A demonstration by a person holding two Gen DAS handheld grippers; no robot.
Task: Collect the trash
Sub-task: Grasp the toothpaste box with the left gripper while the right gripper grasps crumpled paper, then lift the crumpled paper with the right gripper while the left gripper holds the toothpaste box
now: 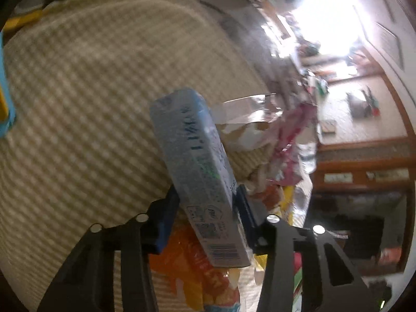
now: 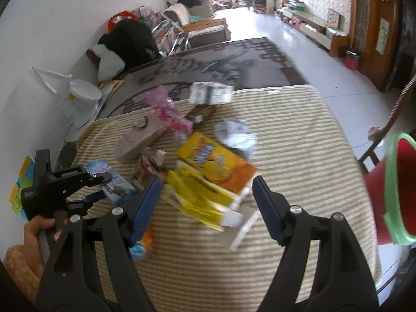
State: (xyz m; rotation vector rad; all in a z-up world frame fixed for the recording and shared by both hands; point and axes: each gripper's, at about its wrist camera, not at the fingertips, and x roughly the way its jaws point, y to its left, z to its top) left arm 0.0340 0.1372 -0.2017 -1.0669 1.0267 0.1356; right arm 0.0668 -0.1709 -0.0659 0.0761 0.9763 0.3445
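A tabletop (image 2: 299, 135) covered with a green-and-cream striped cloth fills most of both views, with a patterned rug (image 2: 223, 62) on the tiled floor beyond it. A red bucket with a green rim (image 2: 390, 189) stands tilted at the right edge of the right wrist view, off the tabletop's side.

The trash lies in a loose heap near the middle of the cloth: an orange-and-yellow snack bag (image 2: 218, 163), yellow packets (image 2: 197, 197) just in front of it, a beige carton (image 2: 137, 140), a pink wrapper (image 2: 166, 111) and a crumpled silvery wrapper (image 2: 236, 132) — all blurred.

The left hand-held gripper (image 1: 208, 202) is clamped on a light blue box (image 1: 192, 161); its blue pads press on both sides and the box sticks up tilted above the cloth, over orange wrappers. The right hand-held gripper (image 2: 205, 200) stands wide, holding nothing — its fingers straddle the yellow packets from above. A hand (image 2: 39, 231) in an orange sleeve grips the left tool's handle.
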